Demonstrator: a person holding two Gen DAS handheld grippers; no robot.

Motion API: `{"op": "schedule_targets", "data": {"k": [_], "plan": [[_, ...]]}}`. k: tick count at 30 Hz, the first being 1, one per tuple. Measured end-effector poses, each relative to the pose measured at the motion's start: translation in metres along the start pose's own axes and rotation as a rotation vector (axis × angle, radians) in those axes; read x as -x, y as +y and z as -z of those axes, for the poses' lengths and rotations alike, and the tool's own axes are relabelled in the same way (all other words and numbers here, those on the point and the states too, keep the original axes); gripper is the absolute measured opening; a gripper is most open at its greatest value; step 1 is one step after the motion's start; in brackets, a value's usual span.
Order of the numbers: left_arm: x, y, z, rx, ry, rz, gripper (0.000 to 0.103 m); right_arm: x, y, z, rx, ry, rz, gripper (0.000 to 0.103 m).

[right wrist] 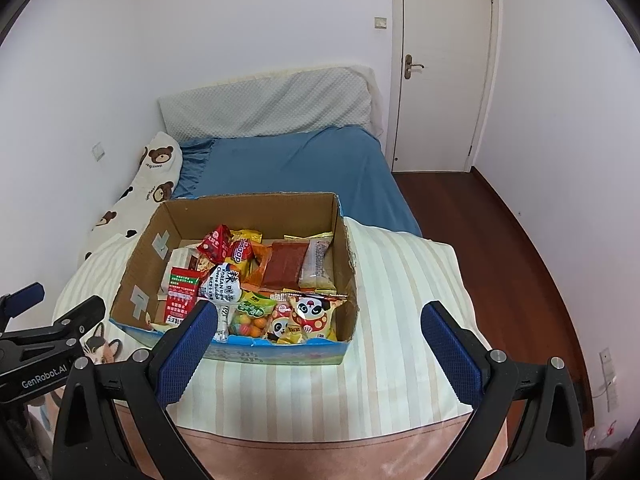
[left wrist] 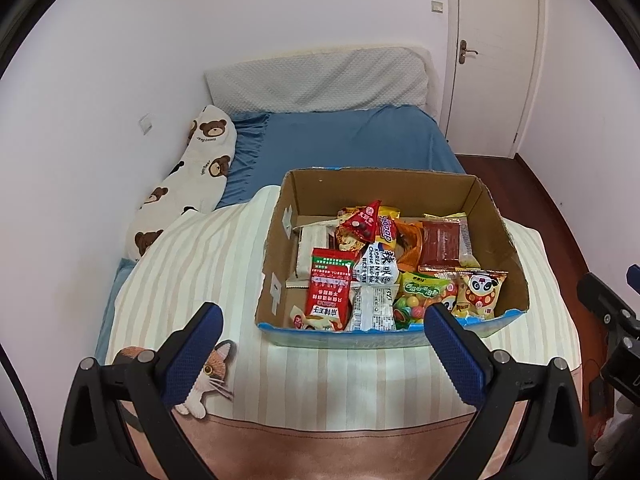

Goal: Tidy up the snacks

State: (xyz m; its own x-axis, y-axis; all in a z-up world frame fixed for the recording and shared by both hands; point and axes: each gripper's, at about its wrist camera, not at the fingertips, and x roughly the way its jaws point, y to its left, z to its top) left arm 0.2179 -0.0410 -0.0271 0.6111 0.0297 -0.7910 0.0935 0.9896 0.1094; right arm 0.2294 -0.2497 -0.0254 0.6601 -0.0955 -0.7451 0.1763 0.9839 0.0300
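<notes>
An open cardboard box (left wrist: 496,216) (right wrist: 132,276) sits on a striped cream quilt on the bed. It holds several snack packets: a red carton-like pack (left wrist: 330,292) (right wrist: 182,292), a white Korean cheese packet (left wrist: 378,266) (right wrist: 226,280), a dark red flat pack (left wrist: 442,242) (right wrist: 286,262), a panda packet (left wrist: 482,290) (right wrist: 314,312) and a green candy bag (left wrist: 420,294) (right wrist: 250,314). My left gripper (left wrist: 324,344) is open and empty, just in front of the box. My right gripper (right wrist: 320,340) is open and empty, at the box's near right corner.
The striped quilt (left wrist: 192,264) (right wrist: 404,296) covers the near bed, with a cat-shaped patch (left wrist: 208,376) at the left. A bear-print pillow (left wrist: 188,176) lies along the left wall. A blue sheet (left wrist: 344,140), a grey headboard cushion (left wrist: 320,80), a white door (right wrist: 440,64) and wood floor (right wrist: 520,248) lie beyond.
</notes>
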Motion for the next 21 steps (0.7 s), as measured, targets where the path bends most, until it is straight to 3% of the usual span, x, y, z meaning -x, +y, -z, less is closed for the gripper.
{"op": "schedule_targets", "data": {"k": [21], "plan": [[-0.0009, -0.0031, -0.002, 0.002, -0.002, 0.029, 0.103, -0.0025, 0.0009, 0.0041, 0.006, 0.006, 0.008, 0.103]]}}
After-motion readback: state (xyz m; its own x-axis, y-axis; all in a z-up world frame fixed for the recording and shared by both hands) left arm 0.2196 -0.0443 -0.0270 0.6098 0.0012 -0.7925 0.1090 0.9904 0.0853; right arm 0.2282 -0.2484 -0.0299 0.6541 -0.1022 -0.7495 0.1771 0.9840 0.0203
